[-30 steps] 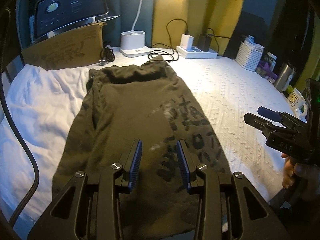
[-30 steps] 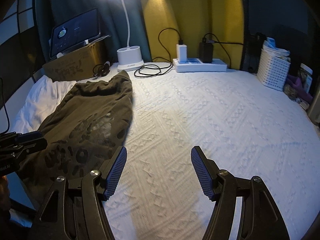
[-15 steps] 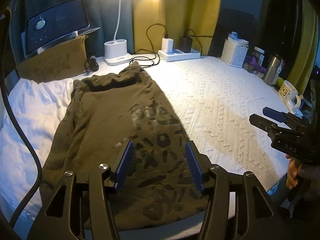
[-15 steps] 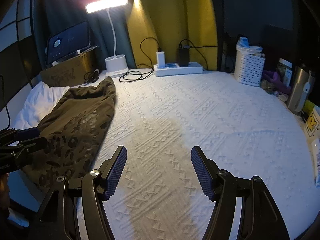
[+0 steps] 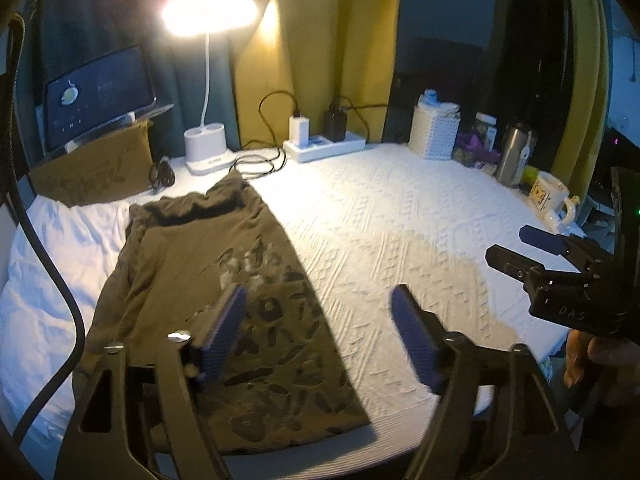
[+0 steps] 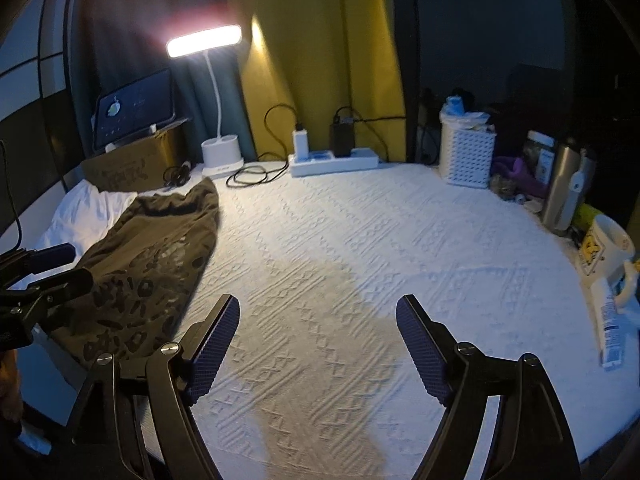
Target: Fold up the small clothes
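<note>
A: Left wrist view first. What sits around the work?

B: The olive garment (image 5: 208, 280), printed with dark letters too broken to read, lies flat on the left part of the white textured cover (image 5: 400, 232), partly over a white sheet (image 5: 60, 264). At the back edge: a lit desk lamp (image 5: 206, 148), a cardboard box (image 5: 96, 172) with scrawled marks I cannot read, a screen (image 5: 98, 94) on top of it, a power strip (image 5: 324, 146) with chargers and a coiled black cable (image 5: 256, 162). To the right, a white basket (image 5: 436, 136), a steel flask (image 5: 514, 152) and a mug (image 5: 550, 196).

A: And the left gripper (image 5: 316, 336)?

B: Its jaws have just been opening; they stand wide apart above the garment's right edge, nothing between them. The right gripper (image 5: 532, 252) shows at the right edge, marked "DAS", held by a hand (image 5: 580, 360).

A: Right wrist view?

B: The right gripper (image 6: 318, 346) has also just been opening, jaws apart over bare cover, well clear of the garment (image 6: 152, 256) at left. A white tube (image 6: 610, 328) lies beside the mug (image 6: 612, 248). The left gripper (image 6: 44, 272) pokes in from the left edge.
</note>
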`<action>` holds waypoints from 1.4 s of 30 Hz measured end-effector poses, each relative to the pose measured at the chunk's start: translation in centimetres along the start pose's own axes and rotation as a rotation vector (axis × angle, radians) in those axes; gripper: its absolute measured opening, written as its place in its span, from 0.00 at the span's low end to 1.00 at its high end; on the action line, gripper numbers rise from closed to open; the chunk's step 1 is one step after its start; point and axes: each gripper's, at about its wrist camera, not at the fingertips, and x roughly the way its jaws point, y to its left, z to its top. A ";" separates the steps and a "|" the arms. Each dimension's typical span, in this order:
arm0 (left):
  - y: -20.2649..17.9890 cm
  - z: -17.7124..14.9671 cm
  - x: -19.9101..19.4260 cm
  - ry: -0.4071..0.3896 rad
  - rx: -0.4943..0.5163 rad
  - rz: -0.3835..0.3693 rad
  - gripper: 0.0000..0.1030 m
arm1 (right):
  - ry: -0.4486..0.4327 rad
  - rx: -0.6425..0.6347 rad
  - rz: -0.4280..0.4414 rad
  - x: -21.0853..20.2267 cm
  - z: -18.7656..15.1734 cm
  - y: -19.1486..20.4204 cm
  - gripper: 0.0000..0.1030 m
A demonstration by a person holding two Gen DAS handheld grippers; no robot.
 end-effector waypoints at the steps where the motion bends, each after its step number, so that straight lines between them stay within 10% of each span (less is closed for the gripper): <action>1: -0.1 0.1 -0.3 -0.013 0.000 -0.001 0.84 | -0.009 0.002 -0.007 -0.4 0.1 -0.1 0.80; 42: -1.3 4.6 -12.5 -0.403 0.011 0.115 0.85 | -0.349 -0.050 -0.080 -16.2 5.9 0.9 0.90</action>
